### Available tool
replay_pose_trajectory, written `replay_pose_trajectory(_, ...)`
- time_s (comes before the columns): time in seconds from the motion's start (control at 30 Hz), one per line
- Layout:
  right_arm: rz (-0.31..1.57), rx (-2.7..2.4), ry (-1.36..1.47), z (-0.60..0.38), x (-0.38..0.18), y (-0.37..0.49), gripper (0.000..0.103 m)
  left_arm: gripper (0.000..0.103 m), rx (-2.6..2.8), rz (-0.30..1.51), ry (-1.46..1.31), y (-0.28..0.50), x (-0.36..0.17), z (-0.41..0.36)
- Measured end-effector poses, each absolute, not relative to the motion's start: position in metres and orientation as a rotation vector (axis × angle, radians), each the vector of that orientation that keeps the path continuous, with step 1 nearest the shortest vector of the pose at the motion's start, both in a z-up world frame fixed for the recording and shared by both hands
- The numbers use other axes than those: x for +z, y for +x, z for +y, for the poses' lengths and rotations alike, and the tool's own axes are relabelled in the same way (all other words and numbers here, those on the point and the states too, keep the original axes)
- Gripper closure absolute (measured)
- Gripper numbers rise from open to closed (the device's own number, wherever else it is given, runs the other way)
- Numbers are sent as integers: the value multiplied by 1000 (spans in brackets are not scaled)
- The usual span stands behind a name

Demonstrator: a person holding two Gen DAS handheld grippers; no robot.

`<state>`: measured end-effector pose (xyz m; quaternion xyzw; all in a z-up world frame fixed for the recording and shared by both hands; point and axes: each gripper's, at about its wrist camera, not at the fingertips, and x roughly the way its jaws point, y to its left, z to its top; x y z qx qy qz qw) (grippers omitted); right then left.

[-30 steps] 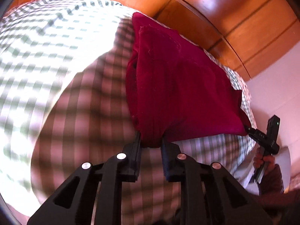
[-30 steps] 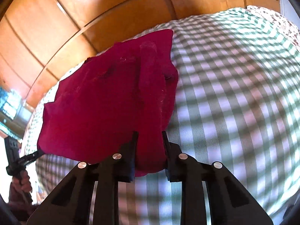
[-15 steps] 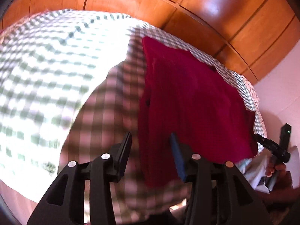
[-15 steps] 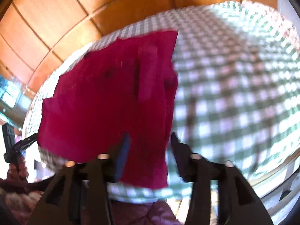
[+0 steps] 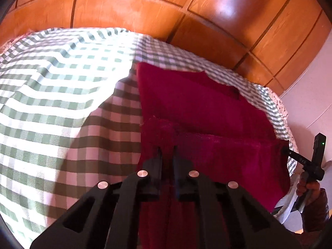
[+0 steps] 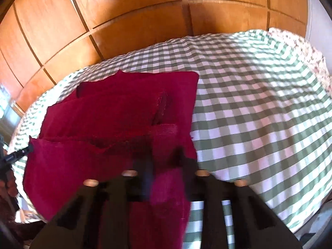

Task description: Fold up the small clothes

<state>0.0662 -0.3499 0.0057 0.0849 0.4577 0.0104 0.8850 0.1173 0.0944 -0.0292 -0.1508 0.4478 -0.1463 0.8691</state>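
Note:
A dark red garment (image 5: 199,108) lies on the green-and-white checked bed cover (image 5: 51,95), its near part lifted and folding toward the far part. My left gripper (image 5: 167,151) is shut on the red garment's near left corner. My right gripper (image 6: 164,155) holds the near right corner of the garment (image 6: 124,108); its blurred fingers are close together on the cloth. The right gripper also shows at the right edge of the left wrist view (image 5: 284,149), pinching the cloth's corner. The left gripper shows at the left edge of the right wrist view (image 6: 29,147).
A wooden panelled headboard (image 5: 186,10) stands behind the bed, also in the right wrist view (image 6: 103,20). A pale wall (image 5: 311,95) is at the right. The bed cover (image 6: 259,114) stretches out to the right of the garment.
Half a second ago both grippers were open over the garment's near edge. Now both are shut on its near corners and have lifted that edge up and toward the headboard.

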Motion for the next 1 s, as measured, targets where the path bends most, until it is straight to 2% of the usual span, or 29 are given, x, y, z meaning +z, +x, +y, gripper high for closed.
replay_pose_trajectory(0.23,860,76,156,-347,53,50,96,96,-334,835,-337,94,8,111)
replay_pose_trajectory(0.43,800,68,167,-347,71,93,96,96,-307,771,-298,133,35,107)
replay_pose_trajectory(0.77,820,-22,196,-360,49,201,97,96,-200,807,-252,238,25,95)
replay_pose_trajectory(1.0,926,-107,156,-357,-3,262,97,96,-111,912,-212,291,-21,83)
